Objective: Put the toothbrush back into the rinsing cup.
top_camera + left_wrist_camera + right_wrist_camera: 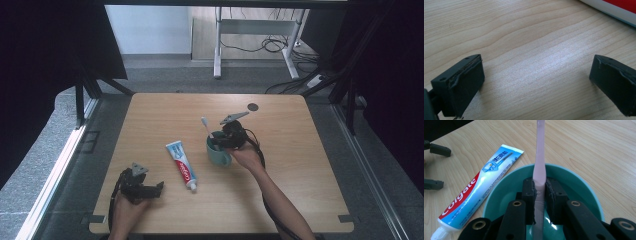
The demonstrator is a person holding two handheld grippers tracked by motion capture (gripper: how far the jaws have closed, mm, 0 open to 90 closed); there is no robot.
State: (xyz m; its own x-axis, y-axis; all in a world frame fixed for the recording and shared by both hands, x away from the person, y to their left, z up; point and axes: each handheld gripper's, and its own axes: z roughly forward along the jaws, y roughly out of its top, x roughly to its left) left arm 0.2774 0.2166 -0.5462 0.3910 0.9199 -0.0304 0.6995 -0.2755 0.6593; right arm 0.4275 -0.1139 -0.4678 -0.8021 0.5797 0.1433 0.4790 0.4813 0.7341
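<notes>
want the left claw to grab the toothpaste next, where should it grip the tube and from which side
Grip the toothpaste tube across its flat middle, coming down from above. It lies flat on the table, crimped end away from the person and cap near, so its long edges face left and right; the jaws should straddle those. The left claw, open, sits just left of it. The cap end is too narrow to grip well.

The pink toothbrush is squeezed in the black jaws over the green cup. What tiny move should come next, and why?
Probably open the right gripper and let go. Its jaws are shut on the pink plastic toothbrush, whose lower end already reaches down inside the round teal cup, so it should rest against the rim. The red, white and blue toothpaste tube lies beside the cup, untouched.
</notes>
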